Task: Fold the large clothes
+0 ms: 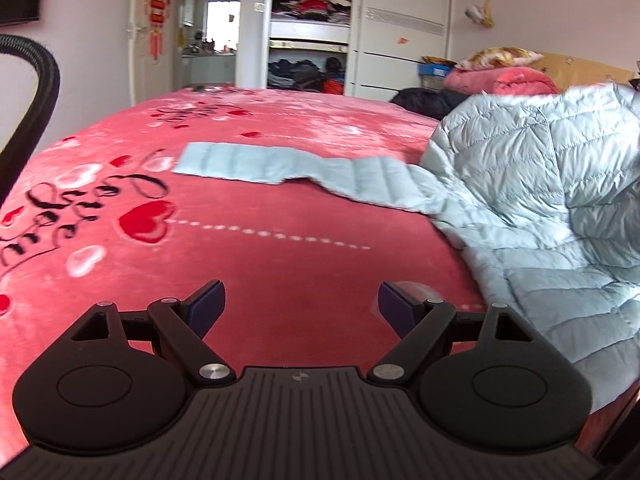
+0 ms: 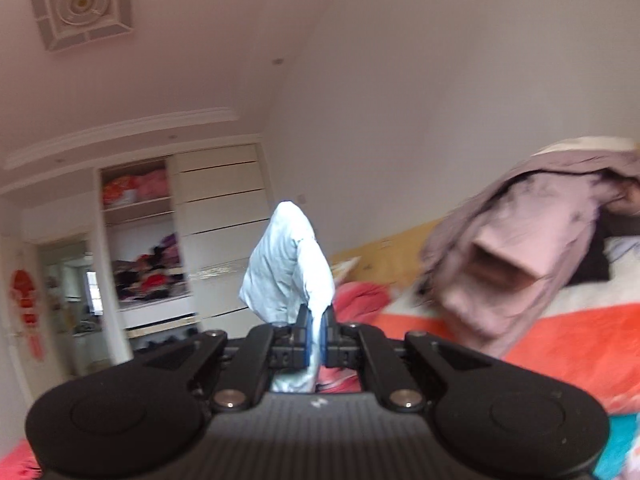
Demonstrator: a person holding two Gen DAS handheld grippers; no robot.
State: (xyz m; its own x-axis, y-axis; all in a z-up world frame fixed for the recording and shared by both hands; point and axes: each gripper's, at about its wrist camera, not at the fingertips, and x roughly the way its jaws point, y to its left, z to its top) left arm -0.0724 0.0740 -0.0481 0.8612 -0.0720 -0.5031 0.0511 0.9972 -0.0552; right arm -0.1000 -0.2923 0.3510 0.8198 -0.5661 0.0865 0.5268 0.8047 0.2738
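A light blue quilted down jacket (image 1: 540,208) lies on the red bed cover (image 1: 280,264), its right part lifted up. One sleeve (image 1: 256,164) stretches flat to the left. My left gripper (image 1: 300,304) is open and empty, low over the cover, left of the jacket's hem. My right gripper (image 2: 316,332) is shut on a fold of the light blue jacket (image 2: 288,264) and holds it raised, pointing up toward the wall.
A pink-mauve garment (image 2: 520,248) hangs at the right over the bed's head end. Pillows and a pink quilt (image 1: 500,76) lie at the bed's far end. An open wardrobe (image 1: 312,24) full of clothes stands behind. A black hose (image 1: 36,92) curves at the left.
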